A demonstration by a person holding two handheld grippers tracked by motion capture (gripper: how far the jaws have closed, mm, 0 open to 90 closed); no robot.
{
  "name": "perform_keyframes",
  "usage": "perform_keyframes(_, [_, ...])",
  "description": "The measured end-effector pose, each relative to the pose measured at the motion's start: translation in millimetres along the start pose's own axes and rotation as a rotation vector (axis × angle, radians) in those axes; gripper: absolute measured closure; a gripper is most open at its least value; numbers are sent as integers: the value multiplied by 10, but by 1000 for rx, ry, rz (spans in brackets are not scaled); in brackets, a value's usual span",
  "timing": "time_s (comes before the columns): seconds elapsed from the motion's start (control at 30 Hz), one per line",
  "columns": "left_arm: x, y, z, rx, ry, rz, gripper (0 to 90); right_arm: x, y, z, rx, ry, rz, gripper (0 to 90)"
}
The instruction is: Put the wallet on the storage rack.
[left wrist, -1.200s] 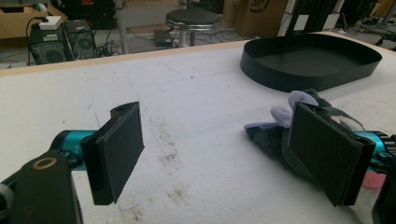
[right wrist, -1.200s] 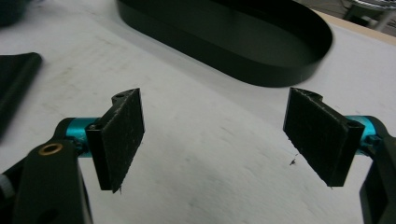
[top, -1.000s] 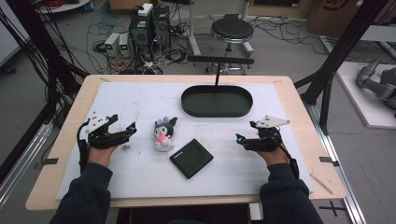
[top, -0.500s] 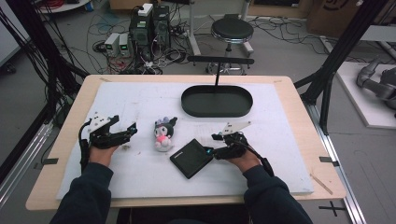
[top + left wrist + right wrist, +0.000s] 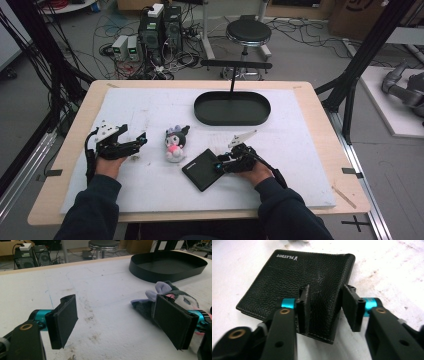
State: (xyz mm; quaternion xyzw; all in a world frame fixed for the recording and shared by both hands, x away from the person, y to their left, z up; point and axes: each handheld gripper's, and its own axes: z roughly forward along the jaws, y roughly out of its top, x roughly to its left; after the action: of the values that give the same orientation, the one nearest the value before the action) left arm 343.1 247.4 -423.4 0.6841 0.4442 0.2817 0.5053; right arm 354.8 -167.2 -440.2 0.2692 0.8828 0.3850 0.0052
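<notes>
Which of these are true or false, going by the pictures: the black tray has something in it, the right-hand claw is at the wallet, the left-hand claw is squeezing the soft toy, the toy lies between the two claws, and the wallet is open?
1. The black tray has something in it. False: its inside is bare.
2. The right gripper is at the wallet. True: its jaws stand apart over the wallet's corner.
3. The left gripper is squeezing the soft toy. False: its jaws are wide open, with the toy off beside one jaw.
4. The toy lies between the two grippers. True.
5. The wallet is open. False: it lies folded shut, flat on the white mat.
</notes>
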Motion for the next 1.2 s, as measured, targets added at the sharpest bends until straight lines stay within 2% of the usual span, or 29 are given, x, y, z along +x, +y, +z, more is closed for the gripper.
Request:
perform_keyframes(0.07, [-1, -1, 2, 0, 0, -2, 197, 29, 14, -18, -2, -25, 1, 745])
perform_keyframes(0.1, [1, -1, 2, -1, 1, -4, 197, 29, 14, -18, -2, -25, 1, 745])
perform_keyframes(0.2, [13, -1, -1, -2, 5, -7, 197, 55, 38, -72, -12, -46, -32, 818])
perform_keyframes(0.23, [15, -2, 0, -5, 4, -10, 197, 55, 38, -72, -12, -46, -32, 818])
perform_keyframes(0.3, [17, -1, -4, -3, 5, -11, 197, 16, 50, -192, -43, -79, -34, 828])
perform_keyframes(0.4, [15, -1, -7, -2, 4, -9, 197, -64, 48, -405, -76, -168, -37, 831])
perform_keyframes(0.43, [15, -1, -9, -2, 4, -8, 197, -64, 48, -405, -76, -168, -37, 835])
perform_keyframes(0.47, [17, -1, -10, -1, 4, -8, 197, -97, 41, -490, -90, -196, -35, 837])
perform_keyframes(0.5, [19, -1, -10, -1, 5, -10, 197, -152, 21, -660, -117, -252, -24, 839])
perform_keyframes(0.53, [20, -1, -9, -2, 6, -12, 197, -180, 8, -740, -130, -279, -24, 841])
perform_keyframes(0.57, [21, -2, -8, -1, 7, -11, 197, -180, 8, -740, -130, -279, -24, 841])
perform_keyframes(0.6, [22, -2, -7, -2, 6, -10, 199, -217, -19, -886, -147, -330, -14, 844])
perform_keyframes(0.63, [21, -2, -6, -2, 6, -10, 199, -217, -19, -886, -147, -330, -14, 844])
perform_keyframes(0.67, [21, -2, -5, -3, 7, -10, 200, -240, -40, -1011, -148, -389, -21, 847])
perform_keyframes(0.7, [21, -2, -5, -3, 7, -10, 200, -240, -40, -1011, -148, -389, -21, 847])
perform_keyframes(0.73, [22, -2, -5, -3, 7, -11, 200, -256, -60, -1126, -148, -449, -30, 849])
perform_keyframes(0.77, [23, -2, -4, -2, 7, -11, 200, -256, -60, -1126, -148, -449, -30, 849])
perform_keyframes(0.8, [24, -2, -4, -1, 8, -11, 200, -265, -83, -1218, -151, -512, -41, 850])
perform_keyframes(0.9, [23, -1, -2, -3, 9, -13, 201, -269, -107, -1304, -143, -612, -65, 851])
perform_keyframes(0.97, [24, 0, -4, -3, 8, -12, 201, -258, -117, -1331, -140, -669, -77, 852])
perform_keyframes(1.0, [24, 0, -5, -4, 8, -12, 201, -258, -117, -1331, -140, -669, -77, 852])
perform_keyframes(1.03, [23, 1, -6, -5, 9, -13, 201, -241, -115, -1347, -143, -707, -89, 854])
perform_keyframes(1.1, [23, 1, -7, -4, 9, -12, 201, -233, -111, -1347, -145, -714, -88, 854])
perform_keyframes(1.13, [23, 1, -7, -4, 8, -12, 200, -232, -104, -1335, -139, -702, -86, 854])
perform_keyframes(1.17, [22, 1, -6, -4, 9, -11, 201, -240, -102, -1293, -136, -669, -80, 854])
perform_keyframes(1.2, [22, 1, -6, -4, 8, -11, 200, -238, -103, -1286, -158, -647, -68, 854])
